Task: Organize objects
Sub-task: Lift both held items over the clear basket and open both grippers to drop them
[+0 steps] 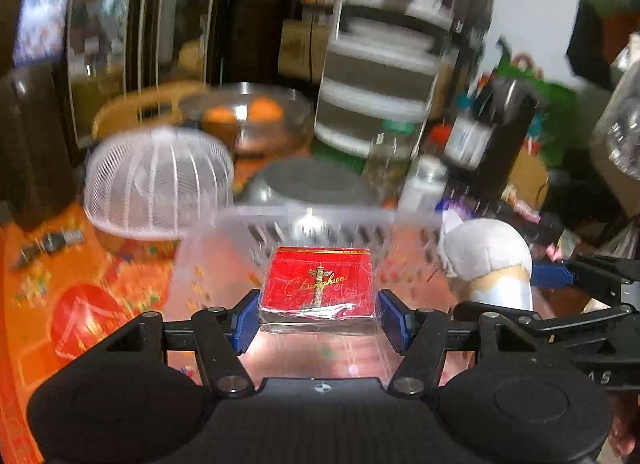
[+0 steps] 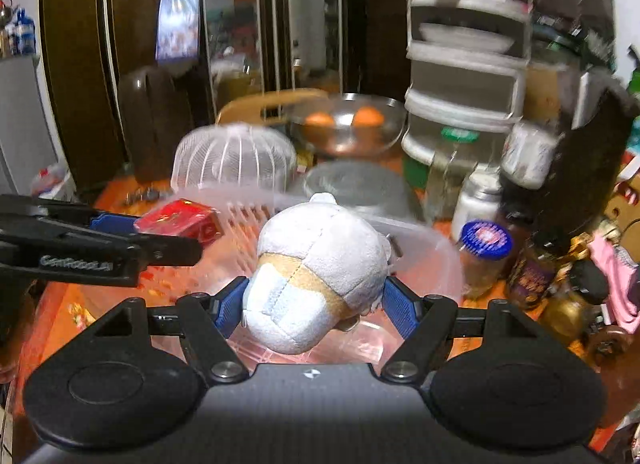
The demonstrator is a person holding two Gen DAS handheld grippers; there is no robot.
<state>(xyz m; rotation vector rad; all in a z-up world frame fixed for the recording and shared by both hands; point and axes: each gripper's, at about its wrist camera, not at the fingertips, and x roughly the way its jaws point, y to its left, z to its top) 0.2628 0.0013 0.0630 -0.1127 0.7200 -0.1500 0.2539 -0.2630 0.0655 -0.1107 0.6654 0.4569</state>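
My left gripper [image 1: 318,318] is shut on a red cigarette box [image 1: 320,288] wrapped in clear film, held above a clear plastic basket [image 1: 308,218]. My right gripper [image 2: 314,302] is shut on a white and tan plush toy [image 2: 320,264], also held over the basket [image 2: 420,232]. In the left wrist view the plush toy [image 1: 492,260] and the right gripper sit at the right. In the right wrist view the left gripper [image 2: 120,240] with the red box [image 2: 180,220] sits at the left.
The orange tablecloth [image 1: 80,284] carries a white mesh food cover [image 1: 160,180], a metal bowl with oranges [image 1: 244,116], an upturned metal bowl [image 1: 308,180], a stacked white drawer unit [image 1: 384,56] and several jars and bottles [image 2: 484,252] at the right.
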